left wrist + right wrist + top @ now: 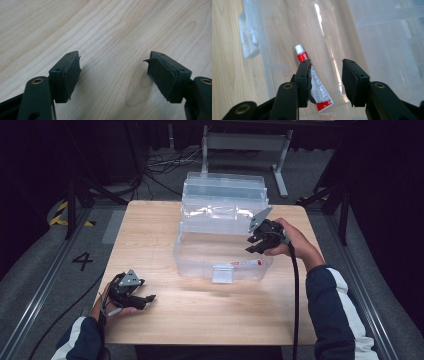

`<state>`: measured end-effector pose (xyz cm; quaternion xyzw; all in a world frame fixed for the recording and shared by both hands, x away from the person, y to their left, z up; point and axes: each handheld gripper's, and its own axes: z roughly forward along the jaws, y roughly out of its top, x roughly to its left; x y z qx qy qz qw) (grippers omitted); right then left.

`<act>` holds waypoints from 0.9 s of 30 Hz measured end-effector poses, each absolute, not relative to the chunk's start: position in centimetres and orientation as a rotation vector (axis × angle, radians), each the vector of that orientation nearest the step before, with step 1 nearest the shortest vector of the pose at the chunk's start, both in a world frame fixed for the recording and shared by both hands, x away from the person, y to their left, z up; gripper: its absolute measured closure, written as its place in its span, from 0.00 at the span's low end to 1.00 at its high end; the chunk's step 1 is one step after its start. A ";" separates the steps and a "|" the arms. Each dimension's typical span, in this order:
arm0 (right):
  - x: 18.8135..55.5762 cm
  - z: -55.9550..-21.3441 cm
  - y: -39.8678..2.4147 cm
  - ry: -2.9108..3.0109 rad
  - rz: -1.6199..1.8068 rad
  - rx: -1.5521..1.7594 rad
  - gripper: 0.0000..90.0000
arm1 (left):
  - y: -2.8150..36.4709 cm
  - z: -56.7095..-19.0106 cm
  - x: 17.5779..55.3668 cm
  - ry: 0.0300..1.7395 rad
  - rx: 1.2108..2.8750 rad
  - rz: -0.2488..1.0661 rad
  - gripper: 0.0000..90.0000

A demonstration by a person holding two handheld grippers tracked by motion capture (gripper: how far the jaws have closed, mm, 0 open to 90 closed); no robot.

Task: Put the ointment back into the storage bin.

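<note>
A clear plastic box (190, 262) stands on the wooden table (200, 315) with its lid (224, 190) swung back. A red and white tube (246, 263) lies on the box's floor by the front wall. My right gripper (254, 245) hangs over the box's right side. Its jaws stand open above the tube (322, 96) without touching it, and the left jaw hides part of the tube. My left gripper (146, 300) rests low at the table's front left. It (113, 58) is open over bare wood with nothing between its pads.
A white latch (222, 273) sticks out from the box's front wall. Behind the table a grey metal stand (245, 142) and loose cables (165, 165) lie on the floor. A painted "4" (82, 261) marks the floor at the left.
</note>
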<state>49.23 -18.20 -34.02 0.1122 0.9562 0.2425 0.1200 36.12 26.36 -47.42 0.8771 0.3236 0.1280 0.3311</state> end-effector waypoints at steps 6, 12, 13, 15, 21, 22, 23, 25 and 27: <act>49.0 -33.3 -19.2 2.700 0.827 0.325 0.59 | 25.3 -45.8 36.4 0.798 2.238 0.356 0.30; 49.1 -32.6 -19.8 2.609 0.901 0.349 0.57 | 24.6 -43.8 37.1 0.763 2.203 0.380 0.31; 49.1 -32.5 -19.8 2.600 0.918 0.365 0.57 | 24.5 -43.6 37.1 0.763 2.196 0.378 0.31; 49.3 -32.2 -19.9 2.577 0.934 0.369 0.57 | 24.4 -42.9 37.3 0.748 2.178 0.390 0.31; 49.8 -31.5 -20.2 2.522 0.999 0.406 0.55 | 23.6 -41.2 37.7 0.696 2.158 0.411 0.36; 50.1 -31.1 -20.2 2.492 1.009 0.407 0.55 | 23.5 -40.9 37.8 0.685 2.151 0.411 0.38; 50.1 -31.1 -20.2 2.492 1.009 0.407 0.55 | 23.3 -40.5 37.9 0.666 2.142 0.408 0.38; 50.6 -30.8 -20.3 2.480 1.026 0.418 0.53 | 22.7 -39.9 38.2 0.646 2.141 0.417 0.39; 51.1 -30.6 -20.4 2.456 1.040 0.440 0.53 | 22.1 -39.3 38.5 0.623 2.124 0.420 0.39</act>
